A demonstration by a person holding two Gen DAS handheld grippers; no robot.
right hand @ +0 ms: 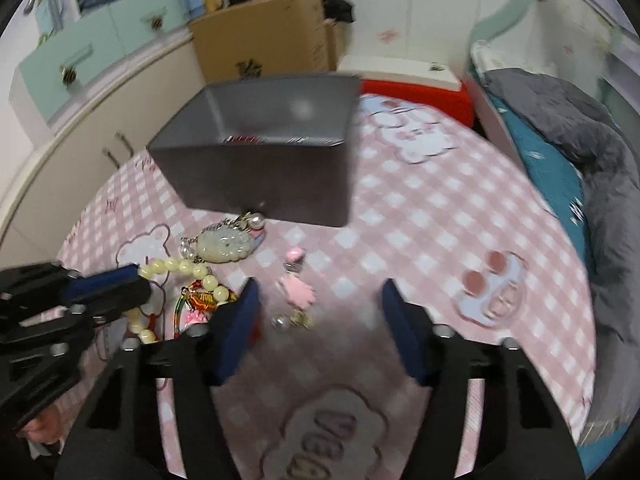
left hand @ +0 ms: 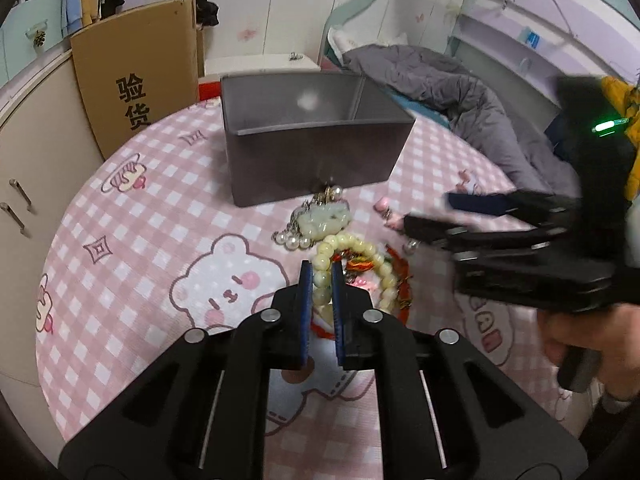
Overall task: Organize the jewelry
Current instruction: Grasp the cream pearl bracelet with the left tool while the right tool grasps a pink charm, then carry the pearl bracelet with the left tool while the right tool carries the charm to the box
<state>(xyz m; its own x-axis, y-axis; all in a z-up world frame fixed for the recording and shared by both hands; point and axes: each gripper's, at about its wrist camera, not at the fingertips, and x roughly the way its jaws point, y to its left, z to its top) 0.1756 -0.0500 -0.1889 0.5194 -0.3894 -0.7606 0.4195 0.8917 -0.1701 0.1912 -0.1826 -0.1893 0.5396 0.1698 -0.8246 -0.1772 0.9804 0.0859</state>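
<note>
A pile of jewelry lies on the pink checked cloth in front of a grey box (left hand: 312, 148). My left gripper (left hand: 321, 270) is shut on a cream bead bracelet (left hand: 382, 266), its fingers pinching the beads on the cloth. A jade pendant with pearls (left hand: 326, 218) lies just beyond it, also in the right wrist view (right hand: 228, 244). My right gripper (right hand: 320, 292) is open and empty, above a pink charm (right hand: 298, 294). It shows blurred at the right of the left wrist view (left hand: 440, 216). The grey box (right hand: 260, 176) holds some items at its bottom.
A cardboard box (left hand: 140, 76) stands behind the table at the left, next to a beige cabinet (left hand: 24, 168). A bed with a grey quilt (left hand: 472, 100) lies at the right. A red and orange trinket (right hand: 200, 300) lies under the bracelet.
</note>
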